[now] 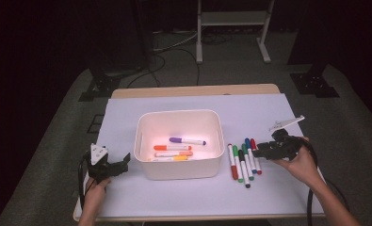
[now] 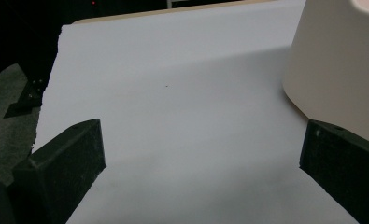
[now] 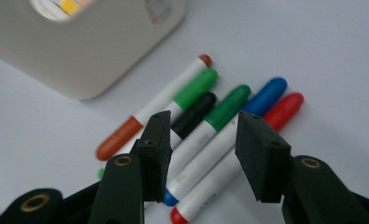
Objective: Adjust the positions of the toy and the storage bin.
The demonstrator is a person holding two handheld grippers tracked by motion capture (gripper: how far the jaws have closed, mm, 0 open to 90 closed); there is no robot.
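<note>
Markers (image 1: 243,161) beside white bin (image 1: 146,162); bin holds four more markers (image 1: 176,148). Right tool (image 3: 203,154) spread above row; left tool (image 2: 196,161) spread.

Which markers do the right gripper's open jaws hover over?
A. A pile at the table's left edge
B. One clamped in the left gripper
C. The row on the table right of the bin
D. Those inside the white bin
C: the right gripper, jaws apart, hangs over the row of markers lying beside the white bin.

Open sheet (image 1: 127,197) lies left of the bin (image 1: 179,167); markers (image 1: 244,162) crowd its right side.
</note>
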